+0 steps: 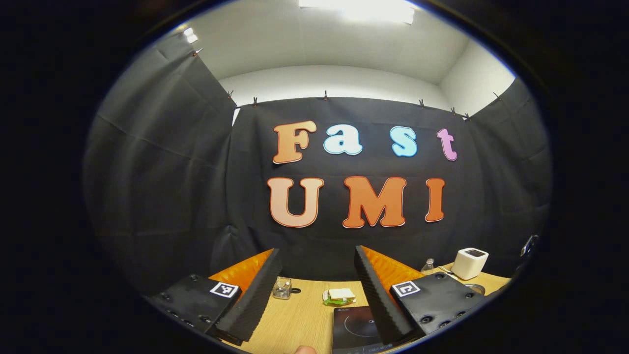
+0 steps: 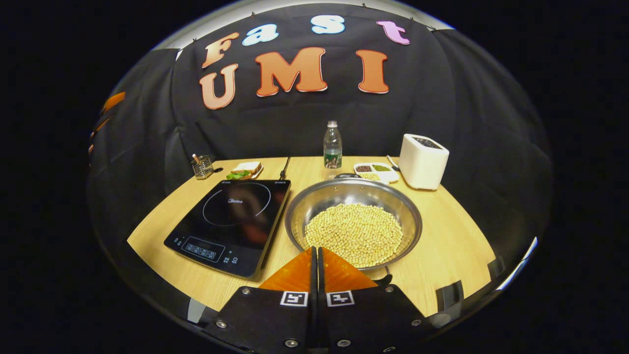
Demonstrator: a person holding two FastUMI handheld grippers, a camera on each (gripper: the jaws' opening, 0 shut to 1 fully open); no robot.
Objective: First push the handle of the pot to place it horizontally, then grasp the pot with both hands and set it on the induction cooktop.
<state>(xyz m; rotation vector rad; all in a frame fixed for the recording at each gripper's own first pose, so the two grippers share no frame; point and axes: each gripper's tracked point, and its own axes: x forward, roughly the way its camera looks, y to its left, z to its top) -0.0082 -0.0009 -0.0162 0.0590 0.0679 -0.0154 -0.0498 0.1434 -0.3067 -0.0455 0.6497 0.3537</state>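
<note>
Fingers of the right gripper [image 2: 315, 255] sit pressed together just short of the soybean-filled pot [image 2: 354, 223], induction cooktop [image 2: 231, 221] to their left, while the left gripper [image 1: 317, 295] hangs spread wide.

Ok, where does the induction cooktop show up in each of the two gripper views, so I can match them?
Left gripper view: the induction cooktop sits at the bottom centre, partly cut off by the picture's lower edge, beside the view's right-hand finger.
Right gripper view: the induction cooktop lies left of centre on the table, just left of the pot of beans.
Shared landmark: the white box-shaped appliance at the table's far right.
</note>
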